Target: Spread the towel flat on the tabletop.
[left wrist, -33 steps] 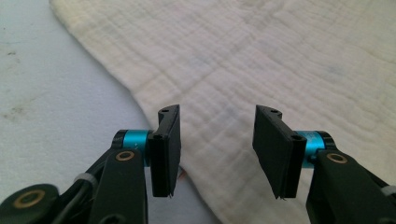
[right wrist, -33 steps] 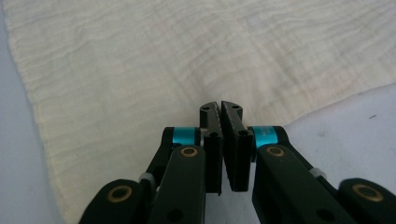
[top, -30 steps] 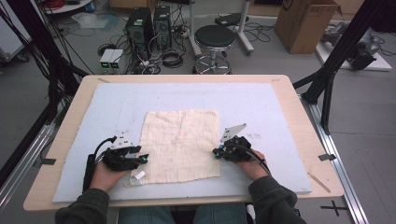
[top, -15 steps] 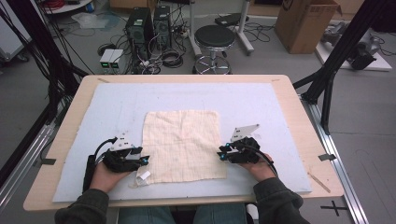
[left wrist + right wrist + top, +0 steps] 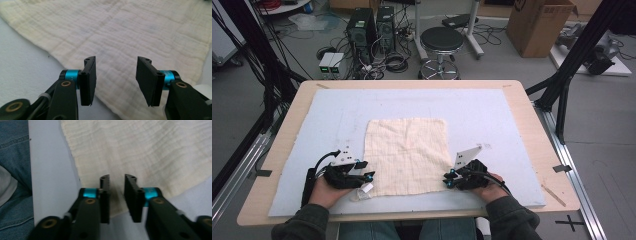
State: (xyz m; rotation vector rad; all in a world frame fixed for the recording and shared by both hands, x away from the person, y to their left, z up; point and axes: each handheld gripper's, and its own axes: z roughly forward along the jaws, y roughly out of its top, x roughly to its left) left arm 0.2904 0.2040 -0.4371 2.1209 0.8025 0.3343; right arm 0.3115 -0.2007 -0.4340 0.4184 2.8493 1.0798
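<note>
Both grippers sit at the near corners of the cream muslin cloth (image 5: pixel 407 155), which lies flat on the pale blue mat (image 5: pixel 492 115) in the middle of the table (image 5: pixel 532 125). The left gripper (image 5: pixel 116 75) hovers with jaws wide apart over the cloth's edge, nothing pinched. The right gripper (image 5: pixel 117 195) has just been closing, a narrow gap left, cloth corner beneath but not clamped. Looks like the grasping step; next, both need to pinch their corners firmly before lifting.

Stool (image 5: pixel 441 40), cardboard box (image 5: pixel 540 25), computer towers (image 5: pixel 372 25) beyond table (image 5: pixel 532 125).
</note>
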